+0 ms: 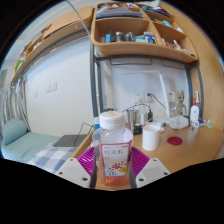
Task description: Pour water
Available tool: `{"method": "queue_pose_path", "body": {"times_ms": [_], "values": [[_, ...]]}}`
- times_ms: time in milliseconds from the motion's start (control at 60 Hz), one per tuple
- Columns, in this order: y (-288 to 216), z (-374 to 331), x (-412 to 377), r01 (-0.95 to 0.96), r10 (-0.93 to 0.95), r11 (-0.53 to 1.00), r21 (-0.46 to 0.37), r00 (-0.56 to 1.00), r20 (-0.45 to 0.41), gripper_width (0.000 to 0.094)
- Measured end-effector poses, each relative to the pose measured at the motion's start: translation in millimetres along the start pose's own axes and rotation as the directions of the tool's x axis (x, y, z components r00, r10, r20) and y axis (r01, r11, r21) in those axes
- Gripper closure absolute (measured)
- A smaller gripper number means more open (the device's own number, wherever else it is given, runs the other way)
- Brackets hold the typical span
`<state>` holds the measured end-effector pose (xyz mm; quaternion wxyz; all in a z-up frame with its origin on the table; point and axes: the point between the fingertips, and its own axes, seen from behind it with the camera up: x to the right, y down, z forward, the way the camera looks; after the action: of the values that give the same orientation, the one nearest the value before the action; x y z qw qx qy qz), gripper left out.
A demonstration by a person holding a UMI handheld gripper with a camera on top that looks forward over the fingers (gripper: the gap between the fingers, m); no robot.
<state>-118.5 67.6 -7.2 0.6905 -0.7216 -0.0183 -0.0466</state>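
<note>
Bottle's (113,150) base is cut off below; label text unreadable. Gripper (113,172) pinches the bottle, both pink pads (139,162) pressed on its sides, bottle upright, white cap up. Beyond it on the desk (185,148): white cup (152,136), kettle (136,120), red coaster (176,141), small bottles (194,113) toward the far right edge. Shelf (140,40) above, bed (30,148) left of the desk.

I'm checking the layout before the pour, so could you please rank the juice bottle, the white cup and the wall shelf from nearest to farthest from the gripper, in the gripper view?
1. Juice bottle: held between the fingers of the gripper.
2. White cup: on the desk, beyond the bottle, to its right.
3. Wall shelf: farthest, high above the desk's back.
</note>
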Motion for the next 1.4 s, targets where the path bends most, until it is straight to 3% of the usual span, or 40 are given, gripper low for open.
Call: {"method": "queue_pose_path", "body": {"times_ms": [200, 283, 433, 550, 700, 833, 1100, 1217, 1400], "values": [[-26, 6, 13, -0.055, 0.056, 0.998, -0.034, 0.998, 0.013, 0.0474], [-62, 27, 19, -0.138, 0.139, 0.990, -0.023, 0.990, 0.027, 0.0472], [-109, 71, 19, -0.411, 0.417, 0.907, -0.090, 0.907, 0.063, 0.0474], [-129, 100, 24, -0.711, 0.723, 0.689, -0.139, 0.688, 0.066, 0.0475], [-136, 128, 39, -0.957, 0.971, 0.238, -0.167, 0.234, 0.046, 0.0475], [-114, 146, 55, -0.987, 0.998, -0.065, -0.146, -0.062, -0.024, 0.0475], [-96, 157, 73, -0.917, 0.924, -0.379, -0.121, -0.370, -0.093, 0.0475], [-90, 161, 75, -0.893, 0.899, -0.434, -0.119, -0.422, -0.116, 0.0474], [-99, 157, 73, -0.917, 0.926, -0.370, -0.150, -0.352, -0.133, 0.0474]]}}
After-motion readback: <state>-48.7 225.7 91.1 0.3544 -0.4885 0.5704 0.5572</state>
